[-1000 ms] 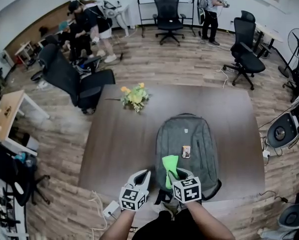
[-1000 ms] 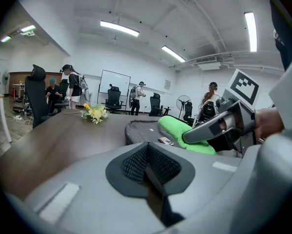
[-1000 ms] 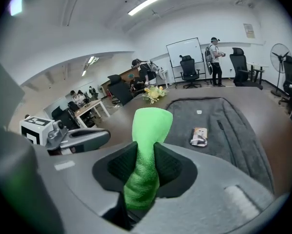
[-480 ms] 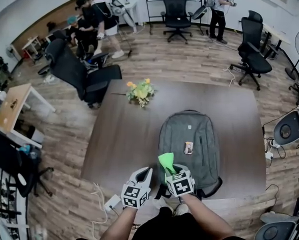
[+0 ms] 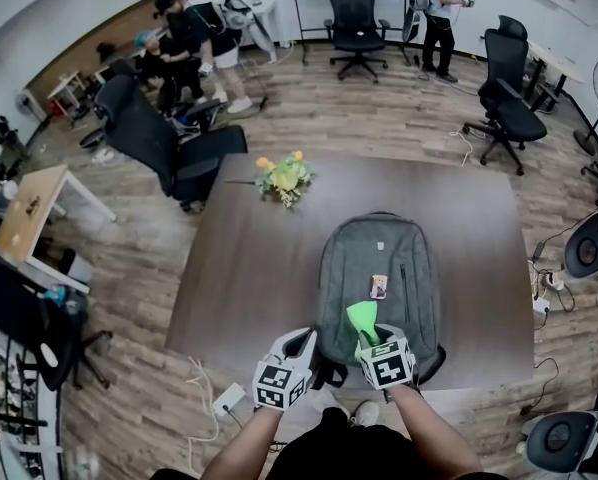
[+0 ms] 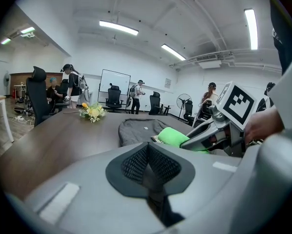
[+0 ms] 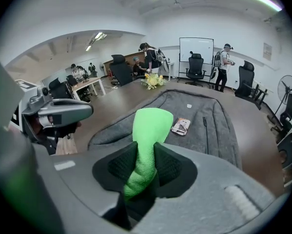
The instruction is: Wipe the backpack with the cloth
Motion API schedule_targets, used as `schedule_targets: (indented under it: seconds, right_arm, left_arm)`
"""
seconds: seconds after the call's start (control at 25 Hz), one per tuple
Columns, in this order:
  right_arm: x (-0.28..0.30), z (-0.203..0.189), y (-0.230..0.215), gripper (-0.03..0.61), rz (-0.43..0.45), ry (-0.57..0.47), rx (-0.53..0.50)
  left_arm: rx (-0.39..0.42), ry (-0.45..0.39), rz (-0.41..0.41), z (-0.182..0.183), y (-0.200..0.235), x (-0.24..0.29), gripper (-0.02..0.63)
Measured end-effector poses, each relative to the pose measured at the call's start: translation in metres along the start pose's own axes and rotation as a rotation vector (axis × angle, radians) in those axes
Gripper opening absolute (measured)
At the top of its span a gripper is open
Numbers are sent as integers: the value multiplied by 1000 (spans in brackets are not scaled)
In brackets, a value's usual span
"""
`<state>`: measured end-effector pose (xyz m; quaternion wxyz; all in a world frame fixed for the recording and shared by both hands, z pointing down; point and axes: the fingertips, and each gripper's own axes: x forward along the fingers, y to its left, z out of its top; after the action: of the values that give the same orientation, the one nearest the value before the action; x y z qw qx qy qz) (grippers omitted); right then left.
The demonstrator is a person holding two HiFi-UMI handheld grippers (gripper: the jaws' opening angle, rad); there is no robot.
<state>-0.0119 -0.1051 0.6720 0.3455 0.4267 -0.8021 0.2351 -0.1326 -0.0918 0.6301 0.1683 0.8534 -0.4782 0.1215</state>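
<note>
Fingers (image 7: 117, 165) of my right gripper (image 7: 145, 156) are clamped on the bright green terry cloth (image 7: 148, 128). The cloth stands up out of the jaws in a folded wad. Fingers (image 6: 134, 165) of my left gripper (image 6: 148, 155) are pressed together with nothing between them.

The grey fabric backpack (image 5: 379, 253) lies flat on the dark brown wooden table (image 5: 239, 268), its front face up and its base towards me. In the head view, I hold the right gripper over the near end of the backpack. The cloth's free end points towards a small printed tag (image 5: 378, 286) on the front panel; I cannot tell whether cloth and fabric touch. My left gripper hangs just beside the backpack's near left corner, close to the right gripper.

A bunch of yellow flowers (image 5: 284, 176) lies near the far edge of the table, well apart from the backpack.
</note>
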Motion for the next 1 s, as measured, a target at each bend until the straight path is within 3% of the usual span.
schedule_targets:
  seconds: [1.0]
  right_arm:
    - [-58,-39,-93,107,-202,-27,66]
  left_arm:
    - [39,-3,-34,6,-33,2,20]
